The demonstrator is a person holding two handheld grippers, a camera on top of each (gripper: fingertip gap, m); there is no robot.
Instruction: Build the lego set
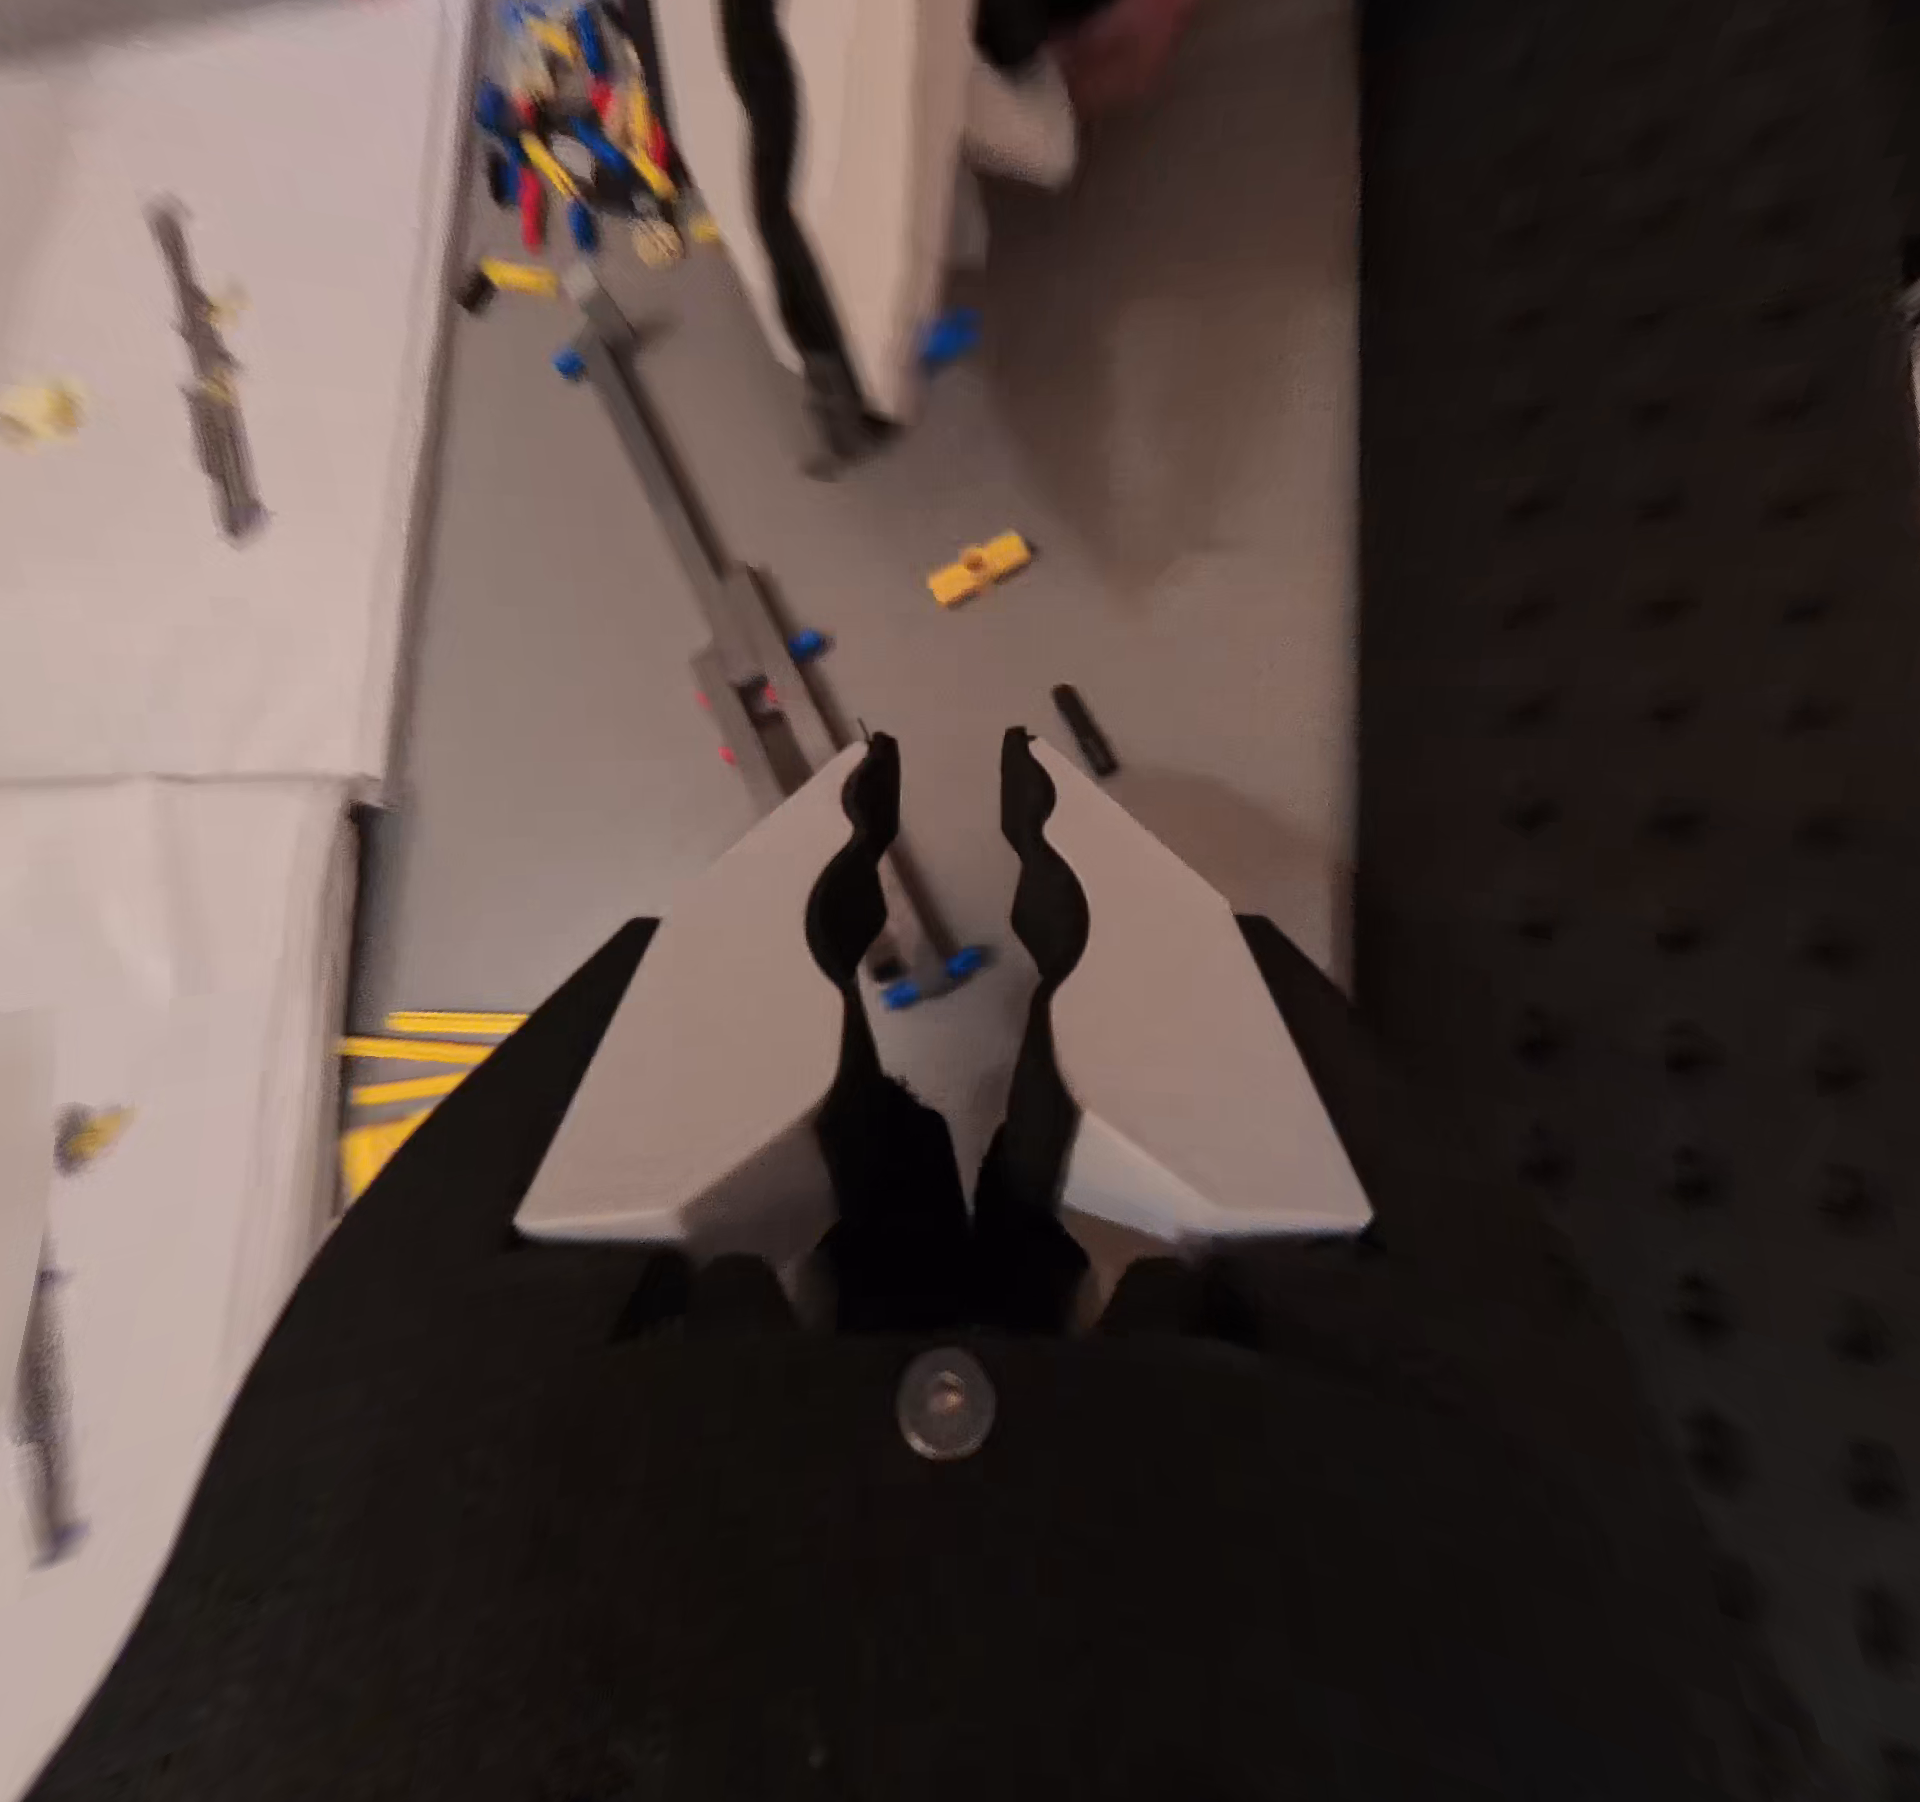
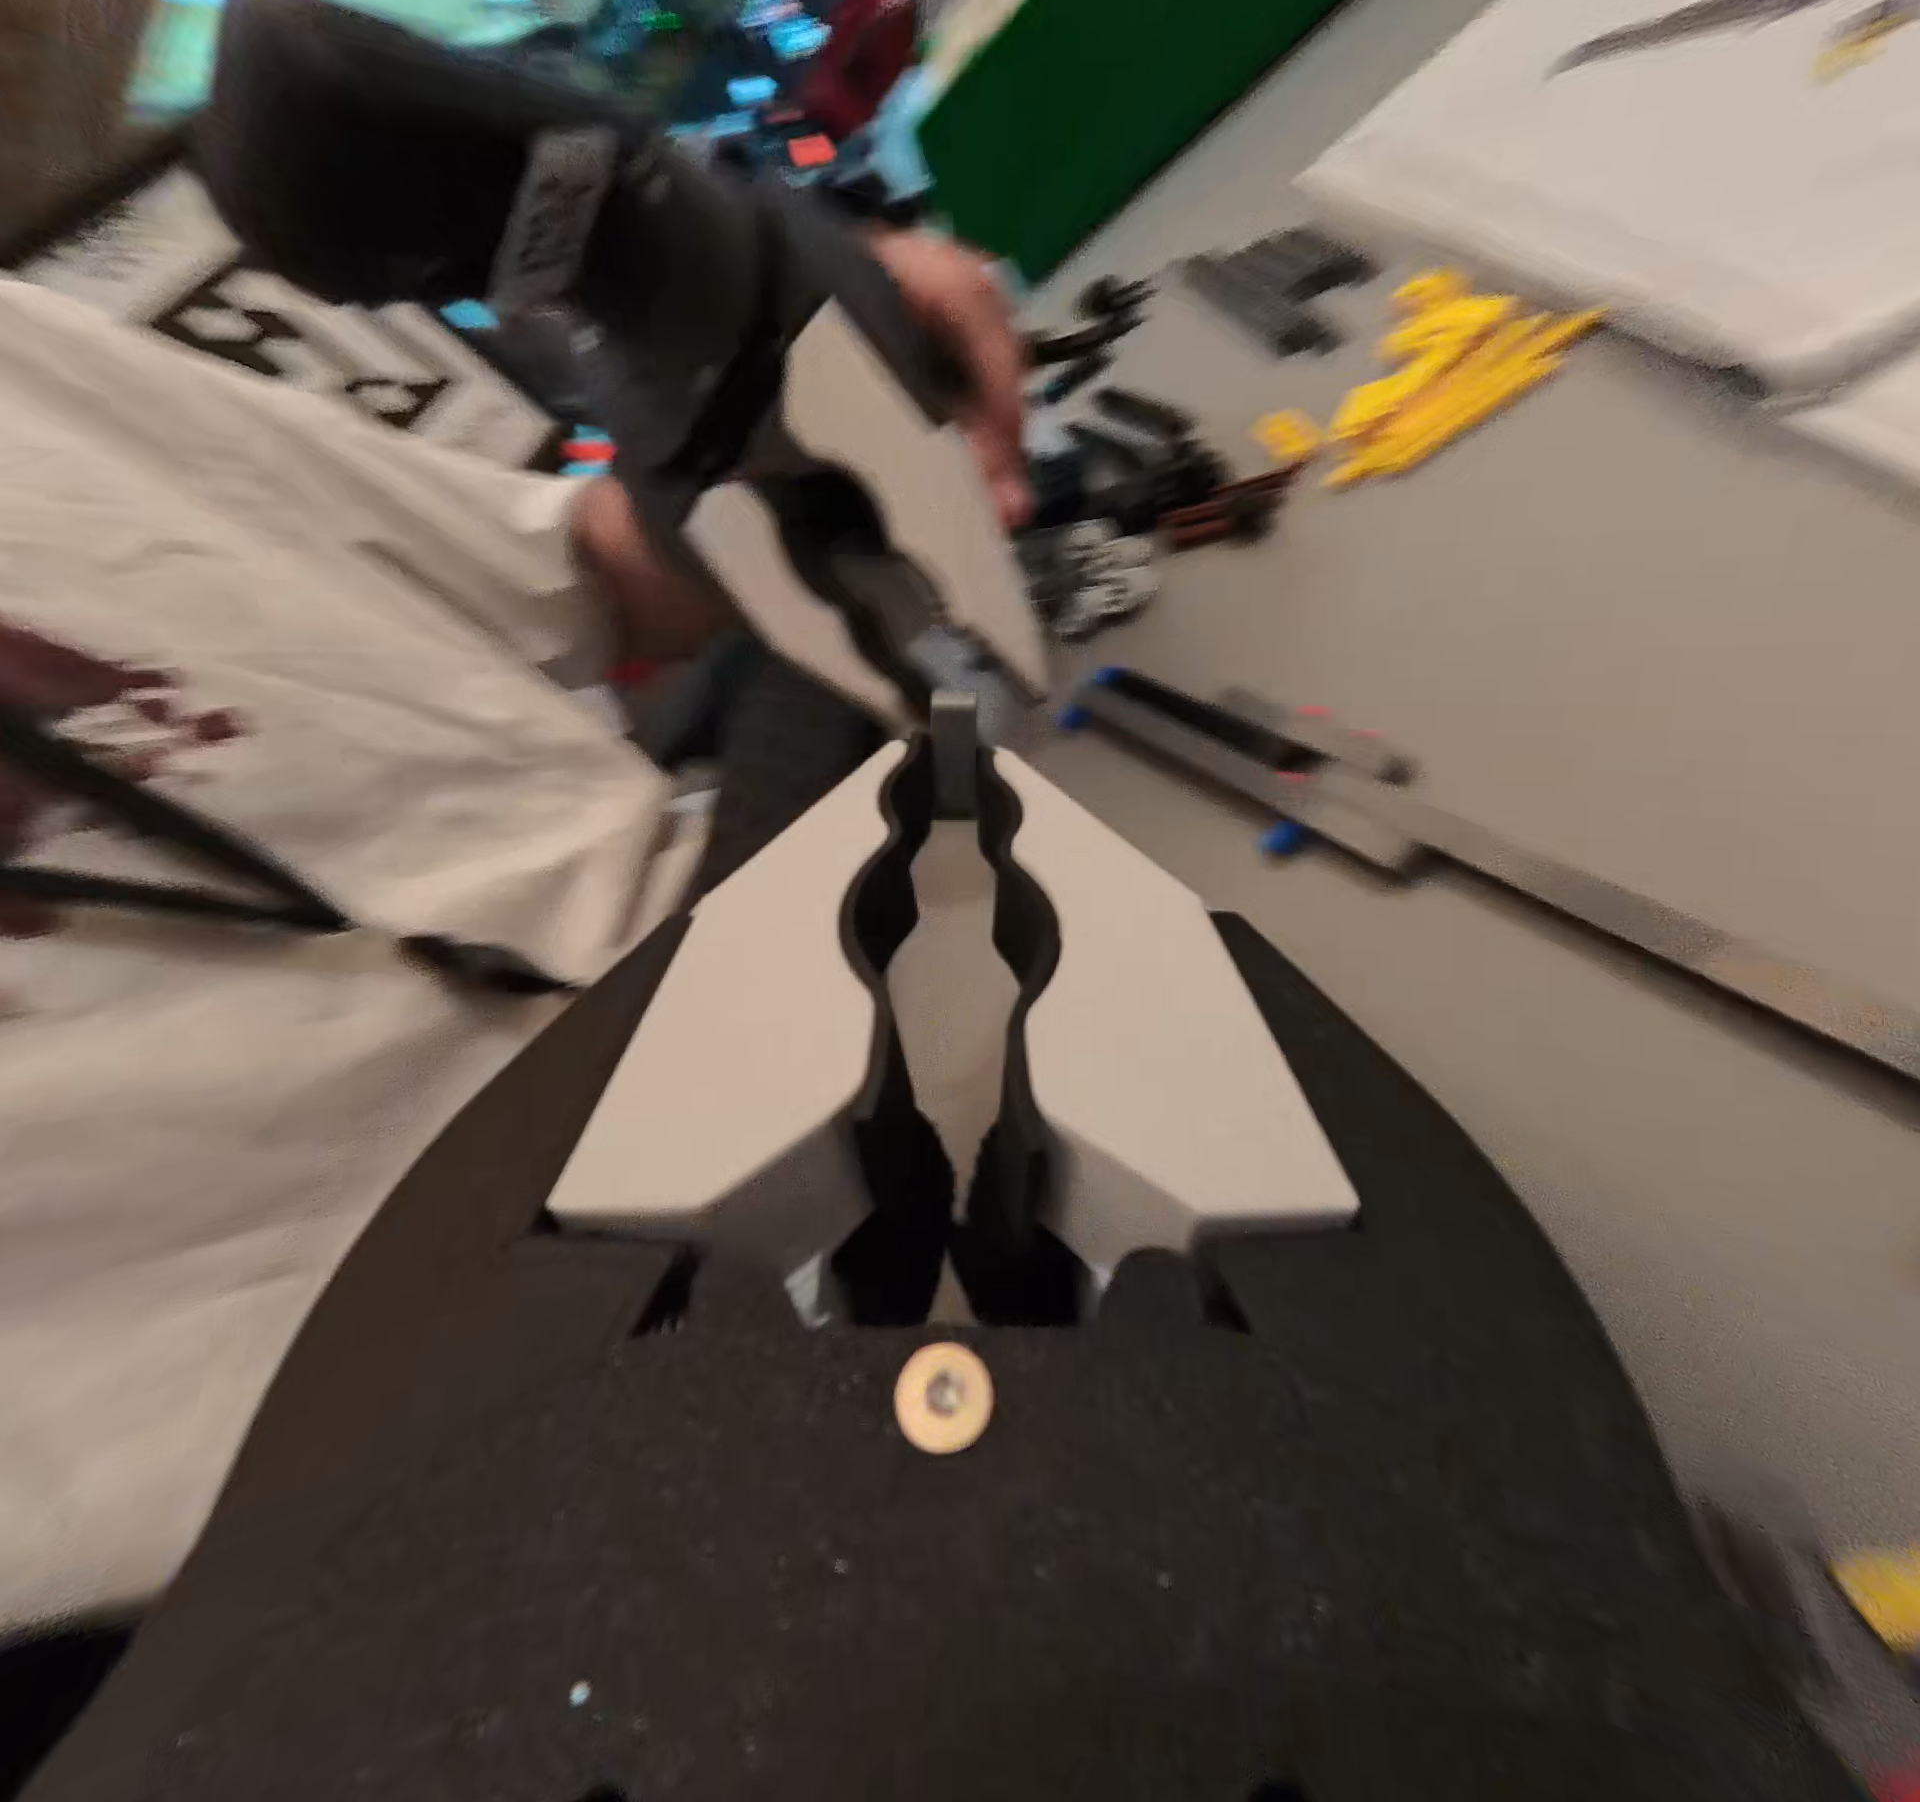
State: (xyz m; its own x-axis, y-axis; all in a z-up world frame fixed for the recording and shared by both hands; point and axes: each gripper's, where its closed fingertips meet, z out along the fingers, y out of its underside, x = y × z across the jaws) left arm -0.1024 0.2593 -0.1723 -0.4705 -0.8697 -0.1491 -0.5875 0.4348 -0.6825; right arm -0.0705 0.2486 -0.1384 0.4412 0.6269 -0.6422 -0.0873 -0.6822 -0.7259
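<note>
Lying at the far left of the left wrist view, white sheets (image 1: 208,402) printed with build pictures cover the table (image 1: 1143,422), and yellow beams (image 1: 416,1066) poke out beside their lower edge. Next to the sheets at the top sits a blurred heap of blue, yellow and red pieces (image 1: 582,131). From there a long grey assembly (image 1: 675,495) with blue pins runs down the table and passes under the left gripper (image 1: 943,740), whose tips stand apart with nothing between them. To its right a yellow piece (image 1: 979,568) and a small black piece (image 1: 1084,730) lie loose, and a dark pegboard (image 1: 1631,817) fills the right edge.

Filling the left of the right wrist view is a person in a white shirt (image 2: 260,713). At centre the right gripper (image 2: 954,765) is nearly closed on a small grey piece (image 2: 954,755), which stands upright out of its tips. Just beyond it the left gripper (image 2: 914,599), held in a hand (image 2: 966,350), points down toward that piece; whether they touch is too blurred to tell. Right of centre the grey assembly (image 2: 1299,796) lies on the table (image 2: 1558,661), with black pieces (image 2: 1122,464) and yellow beams (image 2: 1444,381) behind it and a white sheet (image 2: 1662,142) at the upper right
</note>
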